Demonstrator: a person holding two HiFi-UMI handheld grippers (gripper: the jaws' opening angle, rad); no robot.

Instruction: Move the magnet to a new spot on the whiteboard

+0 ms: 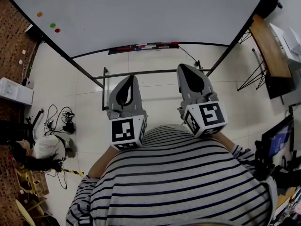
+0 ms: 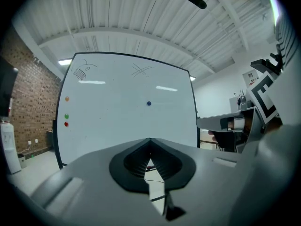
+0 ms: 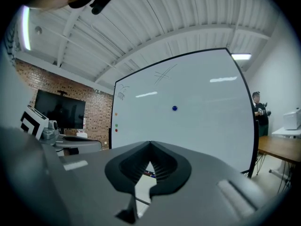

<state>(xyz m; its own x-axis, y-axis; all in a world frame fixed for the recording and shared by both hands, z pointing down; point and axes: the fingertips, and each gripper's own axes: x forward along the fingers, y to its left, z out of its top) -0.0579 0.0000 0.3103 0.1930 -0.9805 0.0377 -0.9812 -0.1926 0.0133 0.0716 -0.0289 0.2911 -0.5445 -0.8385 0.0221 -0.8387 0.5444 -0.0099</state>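
A blue magnet (image 2: 149, 103) sits near the middle of the whiteboard (image 2: 117, 126), well ahead of both grippers; the right gripper view shows the blue magnet (image 3: 174, 108) too. Orange (image 2: 67, 99), green (image 2: 66, 117) and red (image 2: 66, 124) magnets line the board's left edge. In the head view only the whiteboard's lower part (image 1: 141, 13) shows, and the blue magnet is out of frame. My left gripper (image 1: 130, 79) and right gripper (image 1: 188, 67) are held side by side close to my striped shirt, pointing at the board, far from it. Both are shut with nothing between the jaws.
The board's black floor frame (image 1: 141, 73) and its marker tray (image 1: 143, 47) lie ahead. A wooden table (image 1: 268, 46) stands at the right, a monitor (image 1: 277, 140) nearer. A person (image 1: 42, 149) sits on the floor at the left beside cables (image 1: 61, 119).
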